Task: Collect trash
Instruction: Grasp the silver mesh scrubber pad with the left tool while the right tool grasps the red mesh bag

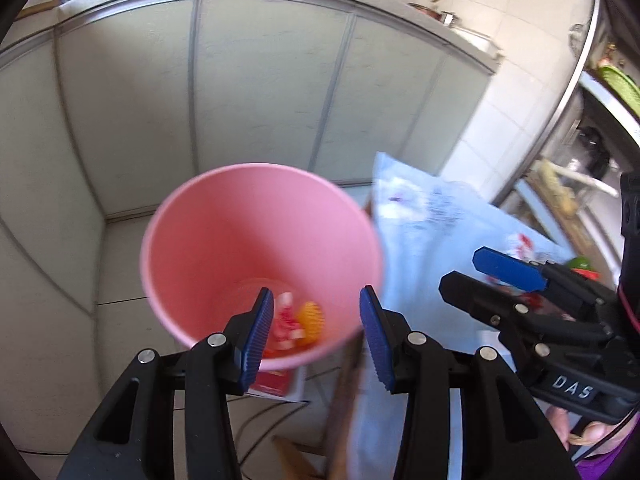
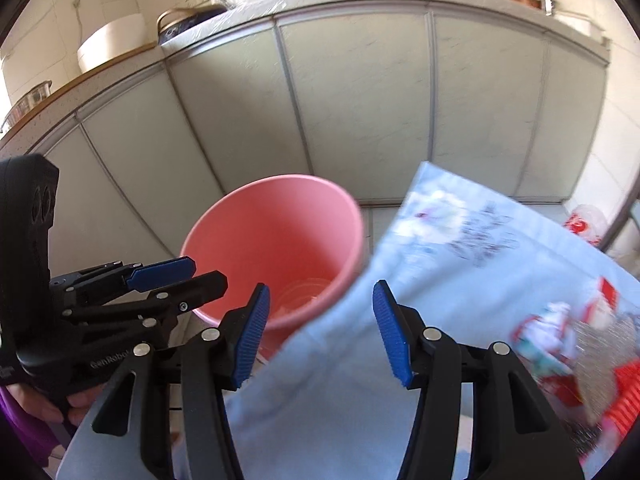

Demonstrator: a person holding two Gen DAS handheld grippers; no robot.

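Observation:
A pink bin (image 1: 260,240) stands on the floor below a table edge. At its bottom lie red-and-white and orange scraps (image 1: 298,322) over a clear plastic piece. My left gripper (image 1: 316,304) hangs open above the bin's mouth with nothing between its blue pads. From the right wrist view the same pink bin (image 2: 280,240) sits left of the table, and my left gripper (image 2: 208,274) hovers at its left rim. My right gripper (image 2: 320,292) is open over the bin's right rim and the tablecloth edge, holding nothing. It shows as the gripper (image 1: 460,270) on the right, above the cloth.
A pale blue printed tablecloth (image 2: 440,280) covers the table at right, with a glittery gold item (image 2: 600,360) on it. Pale cabinet doors (image 1: 260,92) stand behind the bin under a counter with pans. A red-and-white leaflet (image 1: 276,382) lies under the bin, beside a wooden table leg (image 1: 344,380).

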